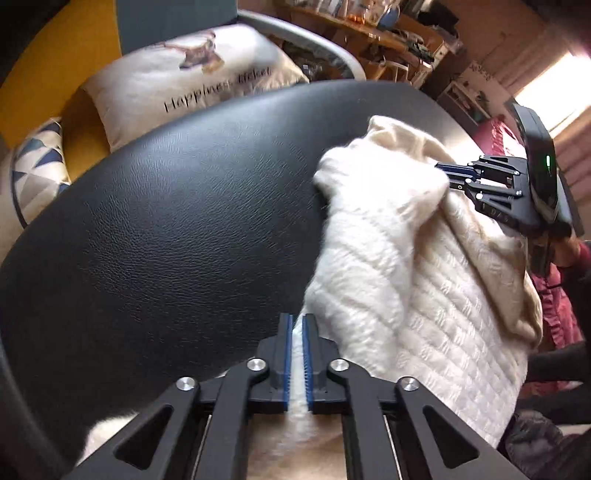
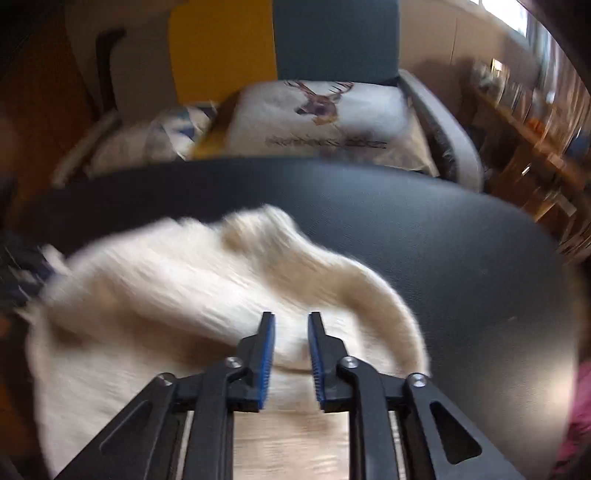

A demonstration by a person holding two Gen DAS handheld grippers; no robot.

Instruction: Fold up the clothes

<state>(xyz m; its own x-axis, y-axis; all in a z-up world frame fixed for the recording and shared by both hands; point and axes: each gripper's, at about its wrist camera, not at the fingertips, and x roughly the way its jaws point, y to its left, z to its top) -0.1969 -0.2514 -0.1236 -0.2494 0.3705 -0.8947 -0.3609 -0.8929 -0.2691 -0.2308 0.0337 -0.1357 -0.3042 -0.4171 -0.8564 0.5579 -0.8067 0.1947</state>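
Observation:
A cream knitted garment [image 1: 424, 280] lies bunched on a round black leather table [image 1: 166, 221]. My left gripper [image 1: 297, 321] is shut on a fold of the garment at its near edge. My right gripper [image 1: 443, 175] reaches in from the right in the left wrist view, its blue fingertips against the cloth at the far side. In the blurred right wrist view my right gripper [image 2: 291, 317] stands over the garment [image 2: 155, 288], its jaws a little apart with cloth showing between them. The left gripper [image 2: 22, 280] shows as a dark blur at the left.
Beyond the table [image 2: 461, 258] stands a chair with a white deer-print cushion [image 1: 192, 85] and a blue-triangle cushion [image 1: 37, 173]. Cluttered wooden shelves [image 1: 388, 33] line the back right. The person's dark red clothing [image 1: 554, 314] is at the right.

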